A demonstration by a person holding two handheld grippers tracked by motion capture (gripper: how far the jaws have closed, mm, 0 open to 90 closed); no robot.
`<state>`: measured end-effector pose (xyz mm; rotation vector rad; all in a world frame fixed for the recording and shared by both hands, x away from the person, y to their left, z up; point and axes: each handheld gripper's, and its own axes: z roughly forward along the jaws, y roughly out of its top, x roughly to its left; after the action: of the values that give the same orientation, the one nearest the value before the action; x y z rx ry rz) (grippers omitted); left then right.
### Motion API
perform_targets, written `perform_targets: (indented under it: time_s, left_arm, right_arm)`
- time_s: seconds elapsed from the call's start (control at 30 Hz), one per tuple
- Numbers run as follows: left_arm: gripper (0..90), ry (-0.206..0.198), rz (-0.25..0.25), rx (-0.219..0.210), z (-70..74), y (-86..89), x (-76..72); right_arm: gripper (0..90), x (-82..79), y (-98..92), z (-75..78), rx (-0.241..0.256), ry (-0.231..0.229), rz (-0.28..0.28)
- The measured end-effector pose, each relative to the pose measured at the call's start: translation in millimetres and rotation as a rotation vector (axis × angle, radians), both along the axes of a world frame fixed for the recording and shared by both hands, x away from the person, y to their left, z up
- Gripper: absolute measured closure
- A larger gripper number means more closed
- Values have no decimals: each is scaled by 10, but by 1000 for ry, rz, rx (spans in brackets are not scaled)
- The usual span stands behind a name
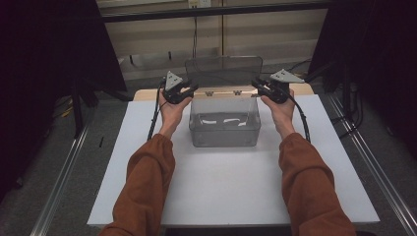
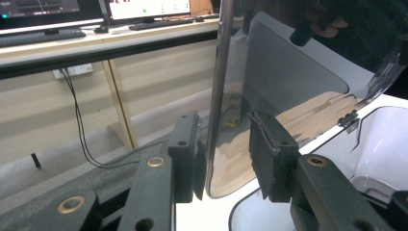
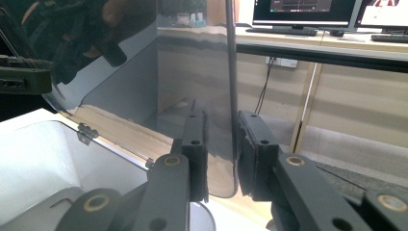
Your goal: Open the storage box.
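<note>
Two arms in rust-orange sleeves (image 1: 147,182) reach up from the near edge over a white table top (image 1: 226,187). In the middle of the table top sits a clear plastic box (image 1: 224,123). A few small white bits lie at its bottom, too small to tell what they are.

The box's see-through lid (image 1: 223,70) stands up at the far side, joined to the box by small hinges (image 1: 209,93). It is nearly straight up.

The left gripper (image 1: 193,89) is at the left edge of the lid, and the right gripper (image 1: 255,83) is at the right edge. Each has a grey three-cornered plate on top and a black cable hanging down by the hand.

In the left gripper view, the lid's left edge (image 2: 219,96) runs up between the two black jaws. One pad (image 2: 190,159) is close against it. The other pad (image 2: 269,154) is well apart from it, so this gripper is not pinching yet.

In the right gripper view, the lid's right edge (image 3: 231,86) also stands between the jaws. A small gap shows on each side, so this gripper is loose too.

Farther off are a wooden wall, a black rail and computer screens (image 3: 303,9).
</note>
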<state>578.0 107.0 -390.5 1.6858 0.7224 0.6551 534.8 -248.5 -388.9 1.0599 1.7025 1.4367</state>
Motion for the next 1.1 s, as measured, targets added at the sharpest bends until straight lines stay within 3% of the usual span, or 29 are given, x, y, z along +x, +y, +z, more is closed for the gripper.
perform_targets:
  time_s: [0.27,0.37,0.47,0.67,0.73,0.9,1.1]
  left_arm:
    - [640,50,-21,-16,-105,-30,81]
    - [643,51,-6,-23,-103,-43,81]
    - [661,63,-23,-9,-85,-26,98]
    - [674,71,1,-18,-85,-27,114]
    - [681,94,-11,-43,-83,-21,122]
    - [693,101,-6,-55,-84,-20,120]
    - [709,113,6,-75,-92,-22,140]
  right_arm:
    - [723,57,14,10,-16,21,17]
    - [721,64,13,3,-11,22,15]
    - [713,91,8,-33,-16,37,13]
    - [702,125,1,-85,10,50,15]
    - [706,138,-5,-104,5,55,12]
    - [735,182,-6,-154,59,68,-2]
    - [738,232,9,-146,56,83,-15]
